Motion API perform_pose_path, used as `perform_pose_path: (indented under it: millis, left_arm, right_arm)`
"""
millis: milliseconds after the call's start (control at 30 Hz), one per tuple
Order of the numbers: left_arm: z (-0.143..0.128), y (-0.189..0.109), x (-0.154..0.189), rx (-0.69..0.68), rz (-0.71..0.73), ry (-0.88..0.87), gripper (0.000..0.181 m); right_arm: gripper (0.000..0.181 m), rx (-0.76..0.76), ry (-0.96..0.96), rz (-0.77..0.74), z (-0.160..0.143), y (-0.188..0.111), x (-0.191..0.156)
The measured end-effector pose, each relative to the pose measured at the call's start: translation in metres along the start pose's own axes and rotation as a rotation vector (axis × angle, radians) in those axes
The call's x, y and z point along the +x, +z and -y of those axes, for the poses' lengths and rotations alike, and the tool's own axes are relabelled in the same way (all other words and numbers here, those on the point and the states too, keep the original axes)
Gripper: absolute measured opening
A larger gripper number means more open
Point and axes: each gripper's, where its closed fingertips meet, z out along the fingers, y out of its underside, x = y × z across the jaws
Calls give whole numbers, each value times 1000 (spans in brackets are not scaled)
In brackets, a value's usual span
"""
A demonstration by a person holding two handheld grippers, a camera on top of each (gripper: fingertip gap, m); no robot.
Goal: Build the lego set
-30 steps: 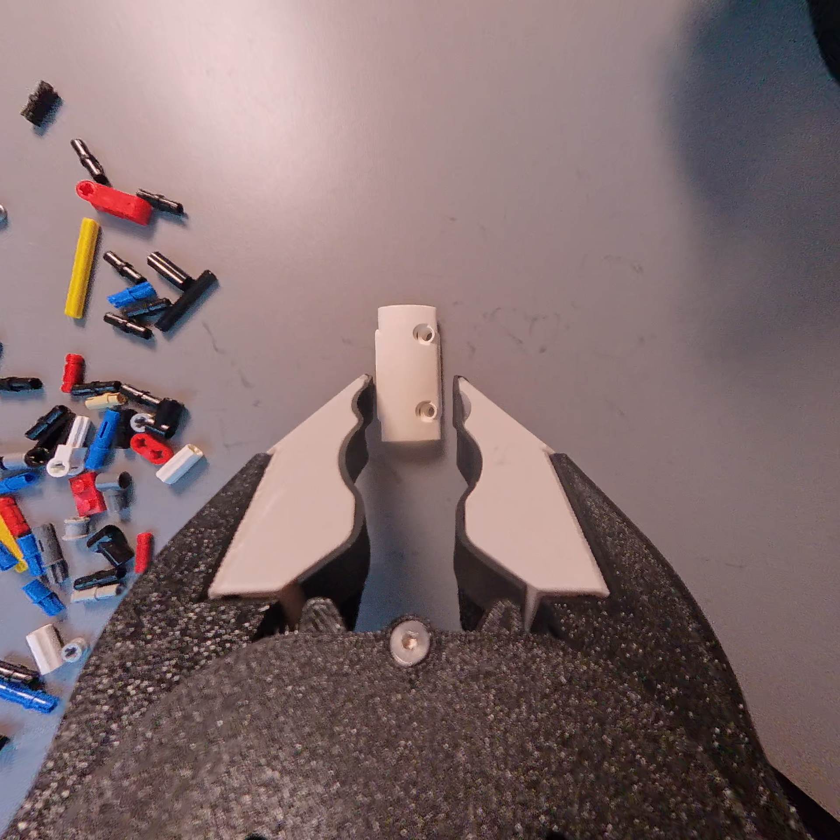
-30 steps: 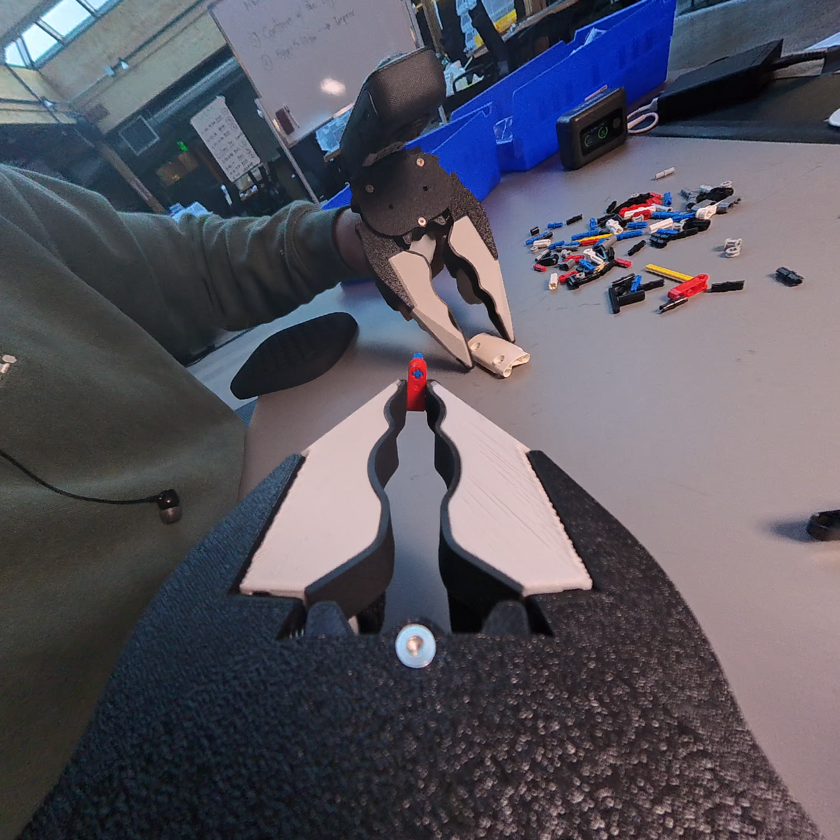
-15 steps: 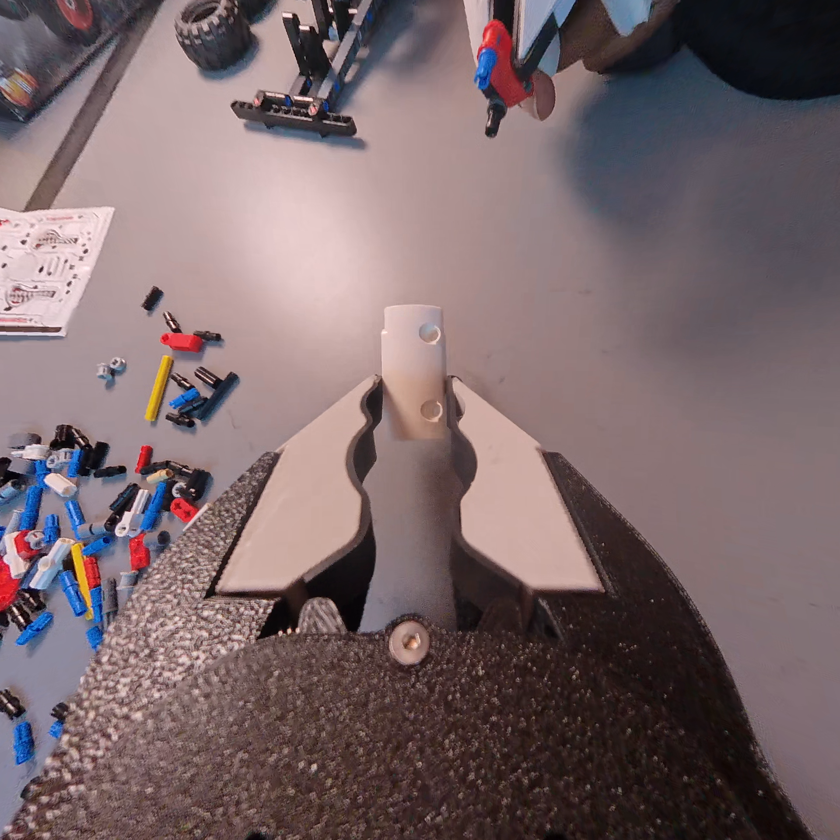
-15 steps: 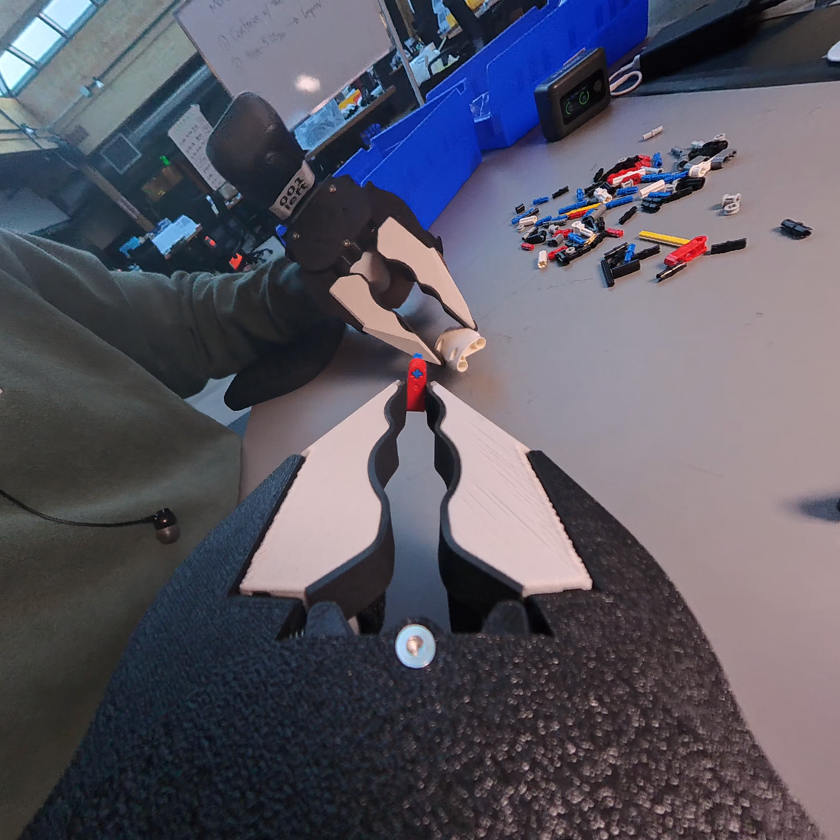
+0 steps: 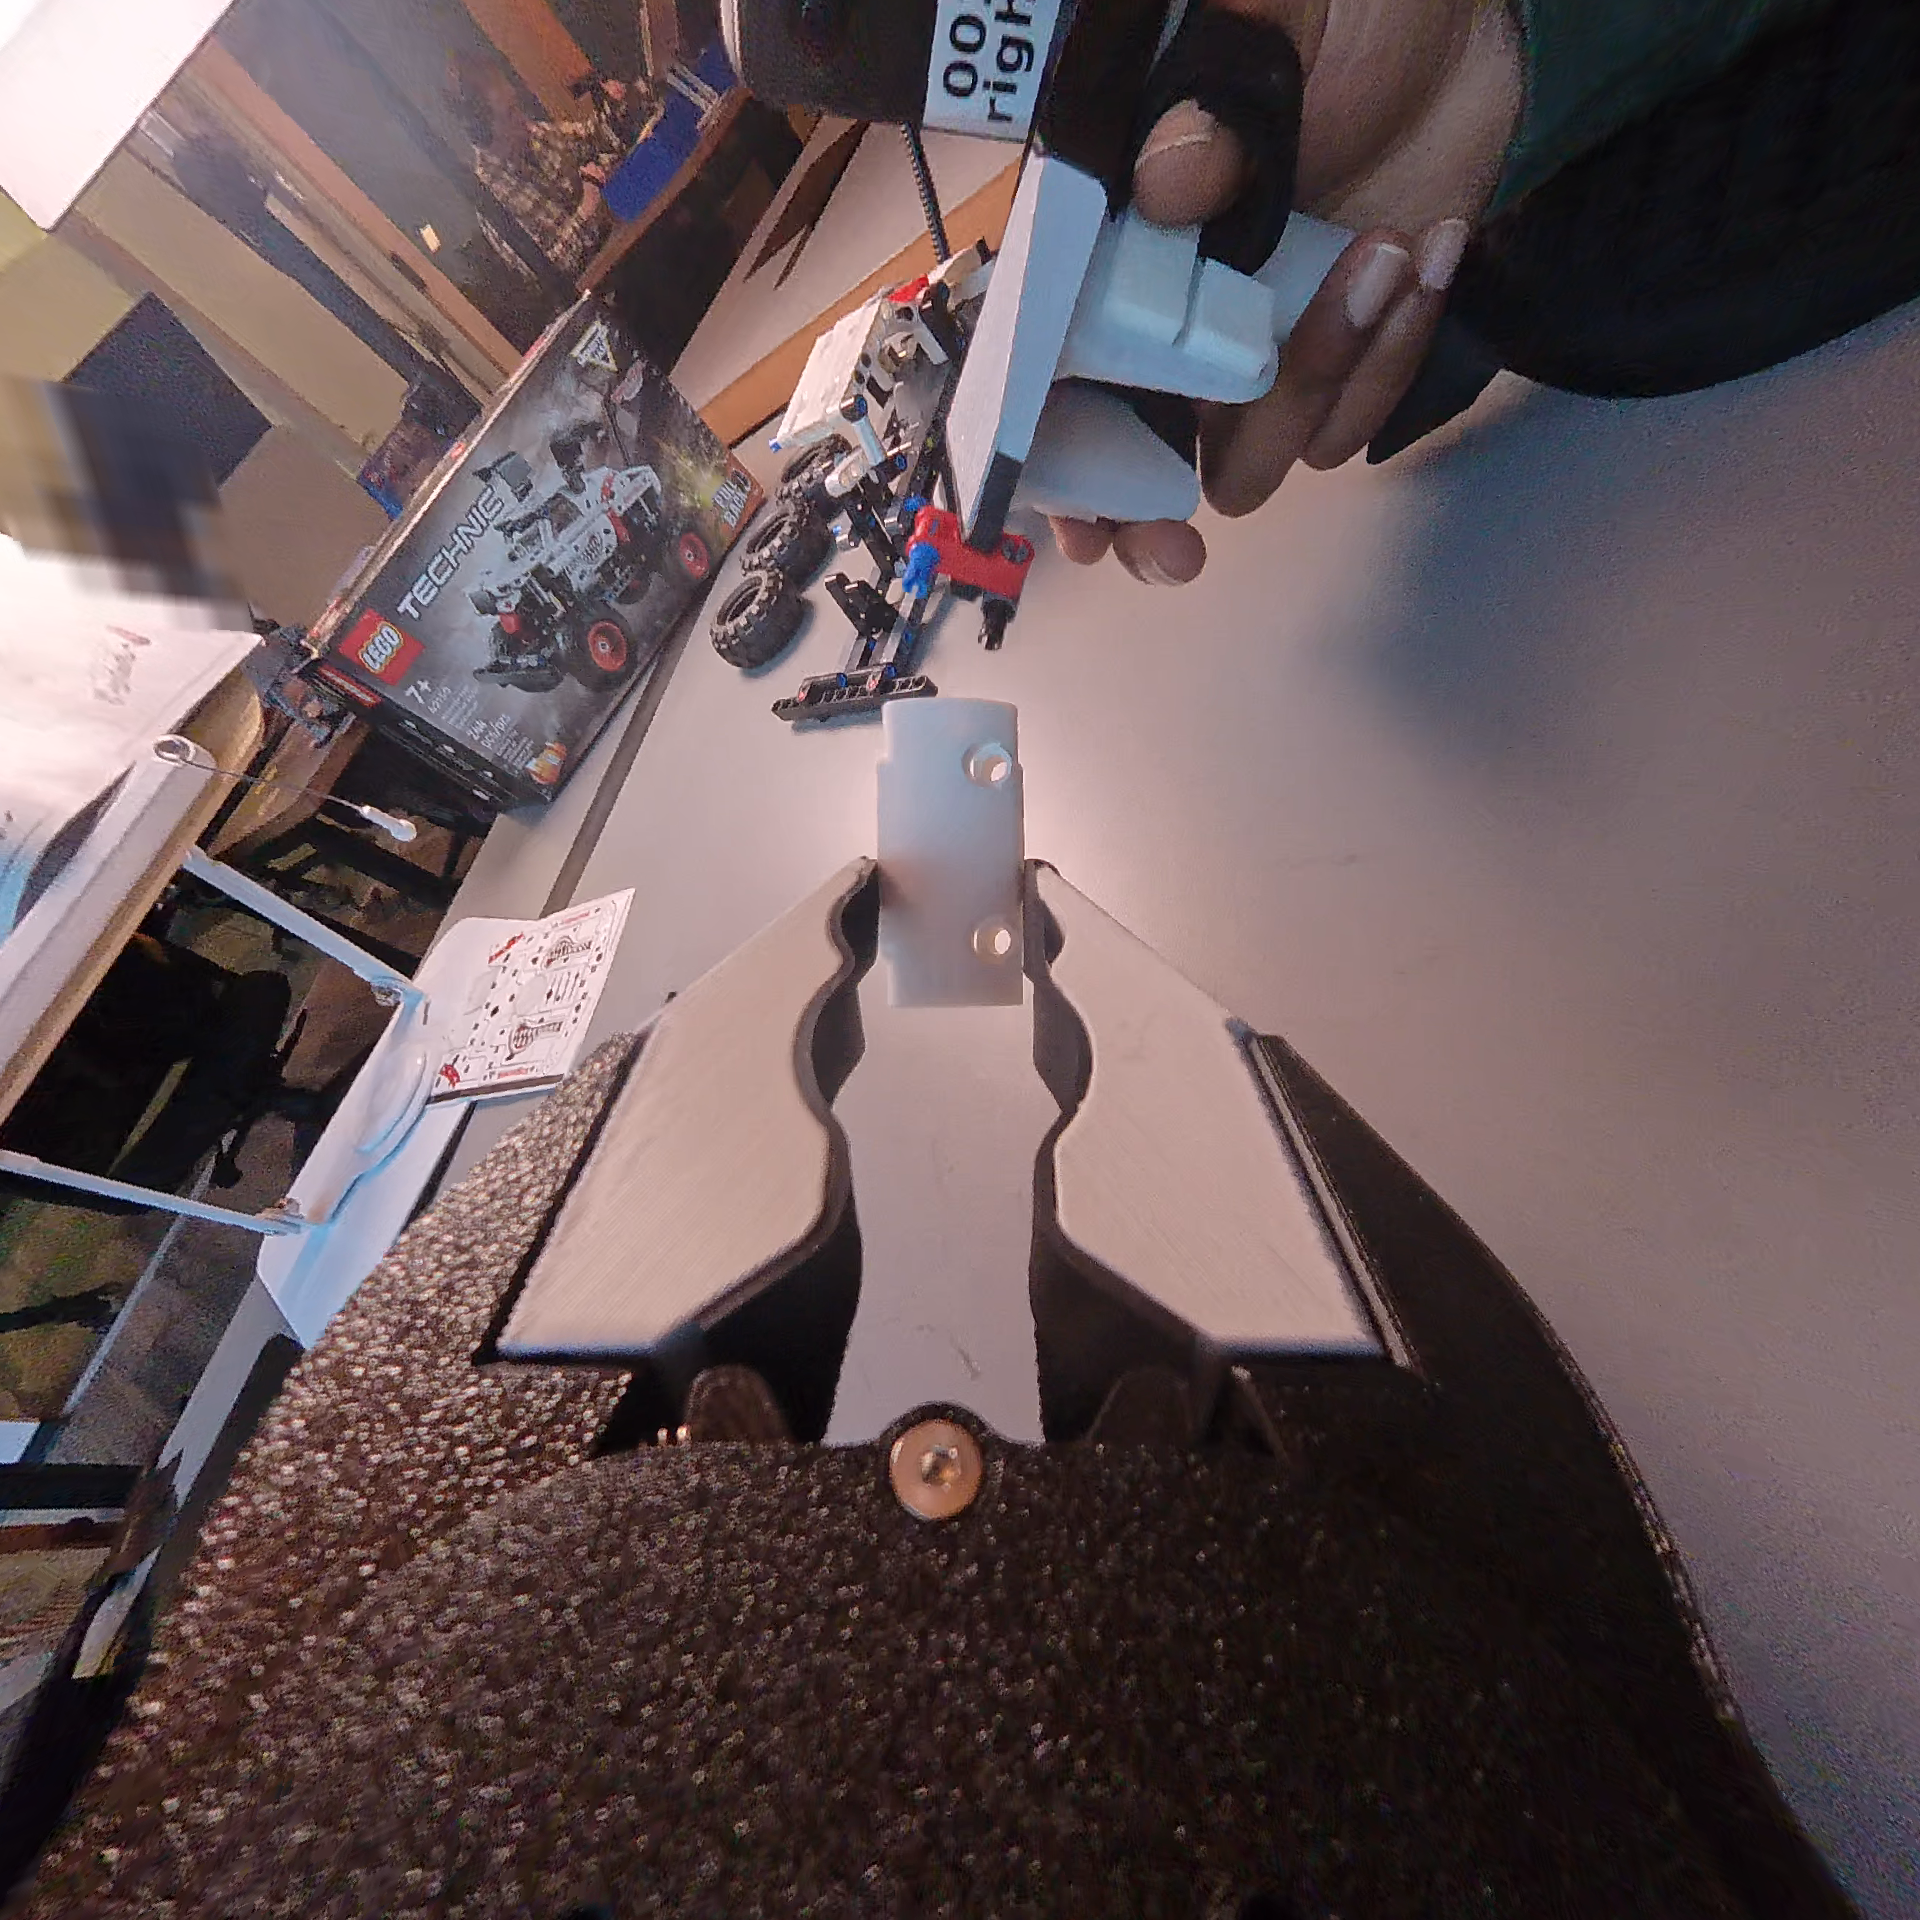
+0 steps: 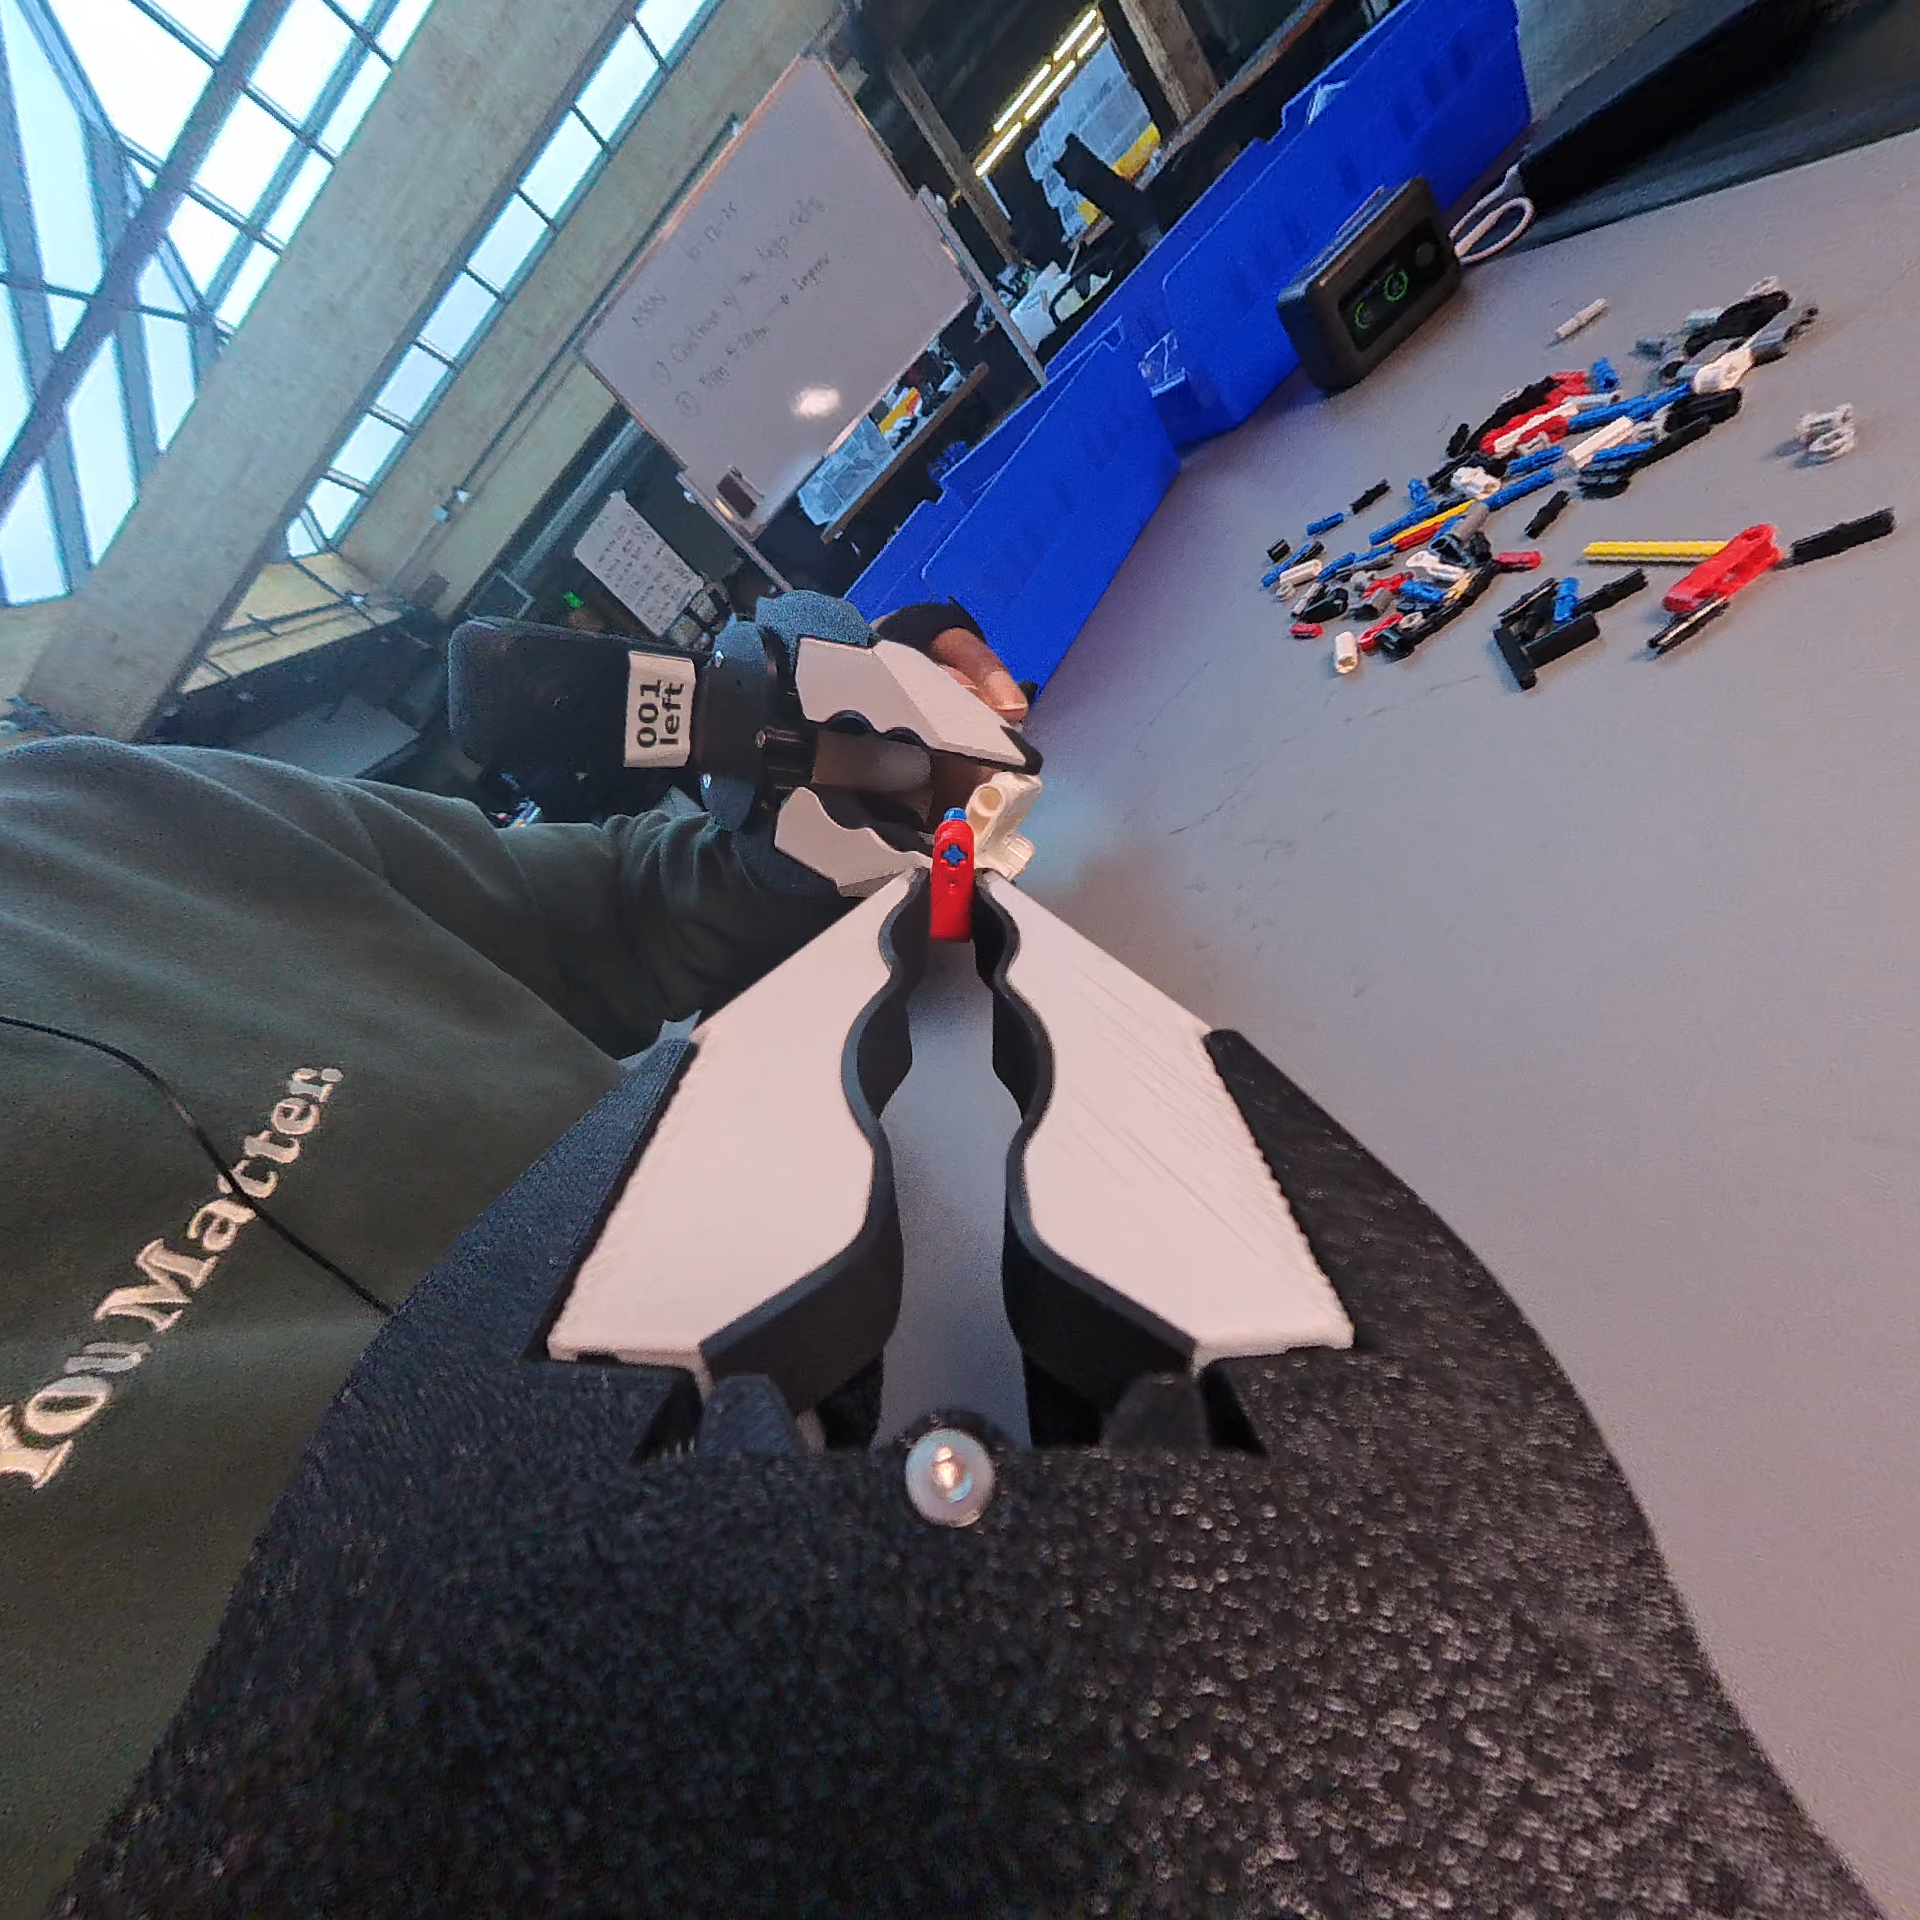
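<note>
Grey table (image 6: 1558, 987) – skylight windows (image 6: 125, 208), whiteboard (image 6: 769, 291).

The right gripper (image 6: 951, 883) pinches a small red piece (image 6: 950, 881) upright. Just behind it, the left gripper (image 6: 987, 795) holds a white piece (image 6: 1000, 816). Loose pieces (image 6: 1538, 499) lie on the grey table (image 6: 1455, 935).
</note>
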Motion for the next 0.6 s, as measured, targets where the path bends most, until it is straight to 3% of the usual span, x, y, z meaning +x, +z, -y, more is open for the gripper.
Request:
perform_pose_path:
  millis: [600]
  left_arm:
    - [-17,12,17,-135,-10,147,27]
  right_arm:
    - [7,-123,157,-39,-29,12,20]
